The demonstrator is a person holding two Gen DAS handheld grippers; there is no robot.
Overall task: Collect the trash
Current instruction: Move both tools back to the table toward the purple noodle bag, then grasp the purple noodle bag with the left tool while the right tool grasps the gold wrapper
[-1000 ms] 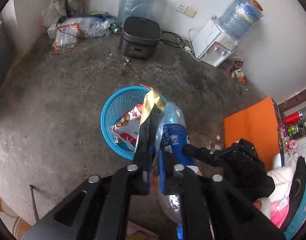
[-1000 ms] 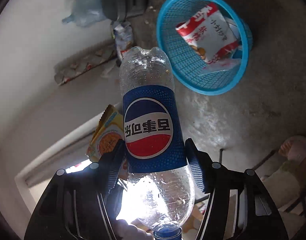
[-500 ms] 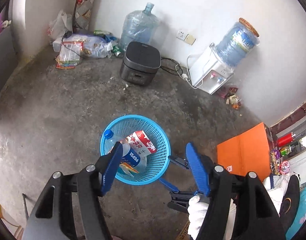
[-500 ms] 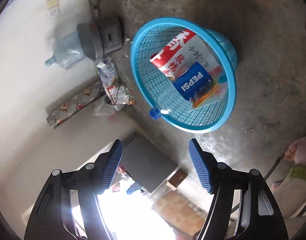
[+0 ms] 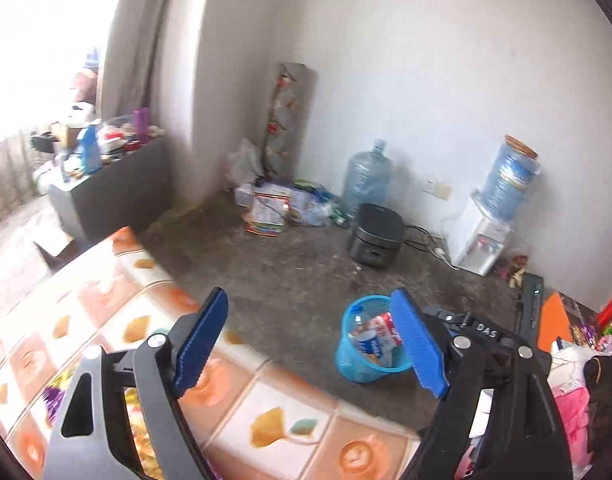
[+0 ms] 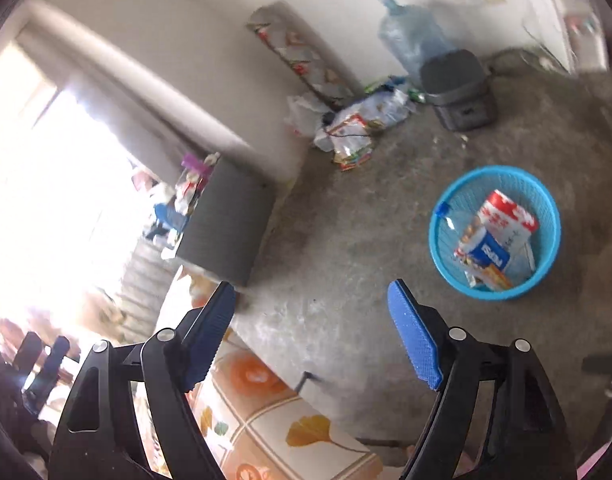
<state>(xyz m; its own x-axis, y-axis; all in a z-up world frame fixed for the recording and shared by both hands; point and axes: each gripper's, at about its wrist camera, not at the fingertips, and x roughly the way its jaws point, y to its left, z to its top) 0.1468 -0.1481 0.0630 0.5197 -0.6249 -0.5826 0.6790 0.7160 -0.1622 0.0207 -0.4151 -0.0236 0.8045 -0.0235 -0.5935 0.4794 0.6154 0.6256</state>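
The blue basket (image 6: 495,232) stands on the gray floor (image 6: 346,240). Inside it lie a bottle (image 6: 482,254) with a blue label and blue cap, a red and white snack bag (image 6: 506,218), and a small orange wrapper (image 6: 496,280). The left gripper (image 5: 310,344) is spread wide and holds nothing. The right gripper (image 6: 312,336) is spread wide too, with nothing between its blue pads (image 6: 414,340). Both are above a table with an orange flowered cloth (image 5: 266,420), near the basket. By the wall sit a black cooker (image 5: 376,242), a big water jug (image 5: 366,178) and a water cooler (image 5: 482,240).
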